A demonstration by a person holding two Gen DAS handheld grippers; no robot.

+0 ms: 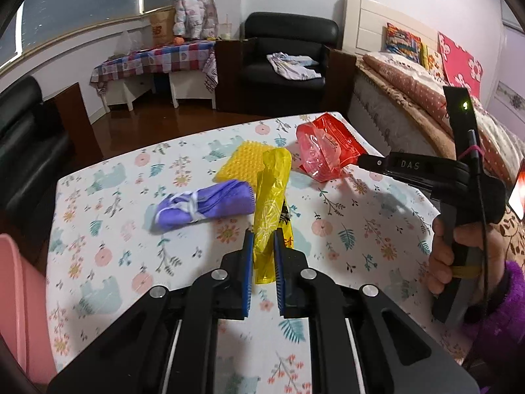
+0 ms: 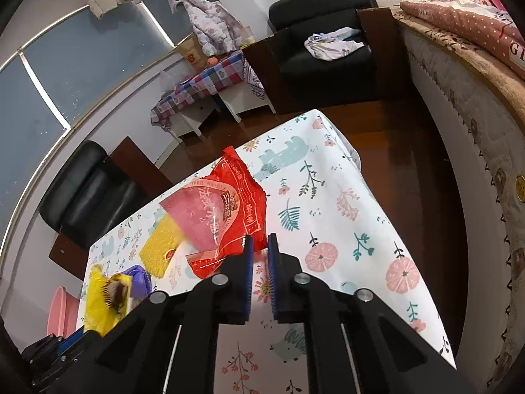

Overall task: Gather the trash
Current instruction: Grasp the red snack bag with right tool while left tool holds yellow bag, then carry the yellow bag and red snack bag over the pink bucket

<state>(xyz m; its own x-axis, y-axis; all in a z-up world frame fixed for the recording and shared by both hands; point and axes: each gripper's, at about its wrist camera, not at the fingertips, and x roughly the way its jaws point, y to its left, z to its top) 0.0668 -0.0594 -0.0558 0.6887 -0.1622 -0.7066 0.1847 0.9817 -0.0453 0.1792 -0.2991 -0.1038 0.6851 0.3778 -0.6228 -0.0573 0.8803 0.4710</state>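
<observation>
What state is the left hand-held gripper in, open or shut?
Shut on the yellow wrapper: left hand-held gripper pads press both sides of it.

Black linkage arms with round silver screws and blue ribbed pads (image 1: 248,246) are seen lower centre. At right, "DAS" lettering, a green light and a purple fuzzy sleeve (image 1: 505,312) are shown.
</observation>
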